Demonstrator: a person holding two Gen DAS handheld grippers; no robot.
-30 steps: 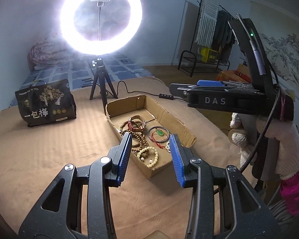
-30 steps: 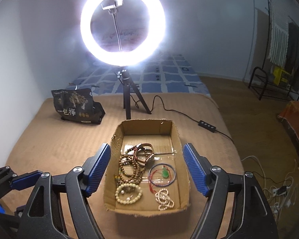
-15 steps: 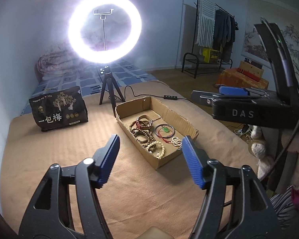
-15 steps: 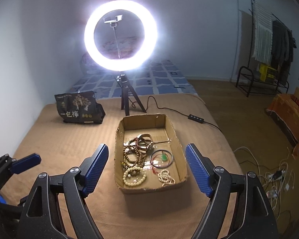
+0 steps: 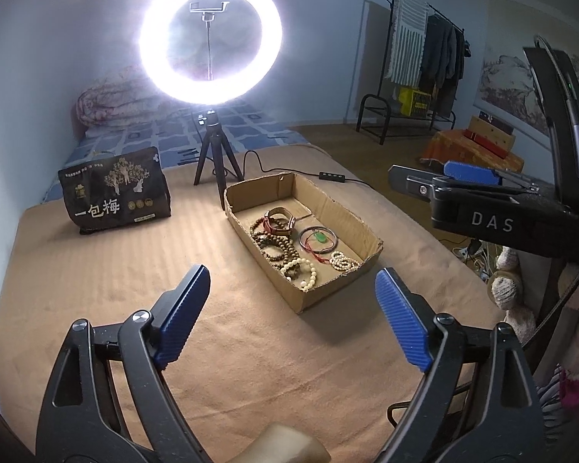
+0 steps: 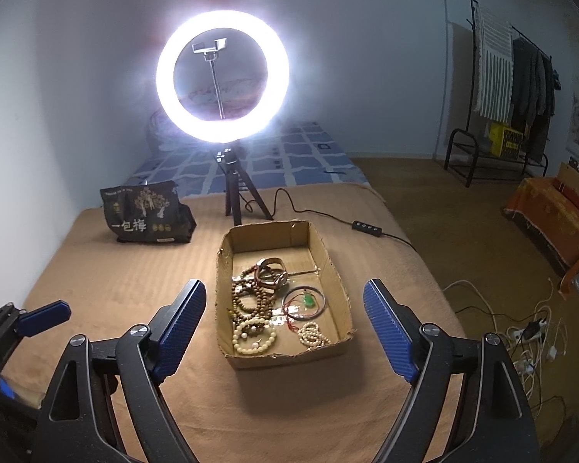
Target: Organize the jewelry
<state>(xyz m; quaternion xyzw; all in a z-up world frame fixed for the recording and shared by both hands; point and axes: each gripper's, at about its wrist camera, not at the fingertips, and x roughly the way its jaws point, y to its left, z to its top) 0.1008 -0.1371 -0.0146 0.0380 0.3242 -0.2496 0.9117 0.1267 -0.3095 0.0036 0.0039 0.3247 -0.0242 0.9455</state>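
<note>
A shallow cardboard box (image 5: 361,222) (image 6: 334,270) lies on the brown bedcover. It holds brown bead bracelets (image 5: 276,245) (image 6: 247,297), cream bead bracelets (image 5: 305,270) (image 6: 253,333), a leather band (image 6: 272,270), a thin bangle with a green pendant (image 5: 319,237) (image 6: 307,301) and a small white bead strand (image 6: 312,333). My left gripper (image 5: 291,320) is open and empty, above the cover in front of the box. My right gripper (image 6: 283,328) is open and empty, above the box's near end; it shows side-on in the left wrist view (image 5: 471,173).
A lit ring light on a tripod (image 5: 216,162) (image 6: 235,193) stands behind the box, its cable and switch (image 6: 366,227) trailing right. A black snack bag (image 5: 115,193) (image 6: 146,212) sits at back left. The bed edge and floor cables (image 6: 529,332) are on the right.
Both grippers have pulled back and up from the box. The left gripper's jaws have opened wide. The jewelry has not moved.
</note>
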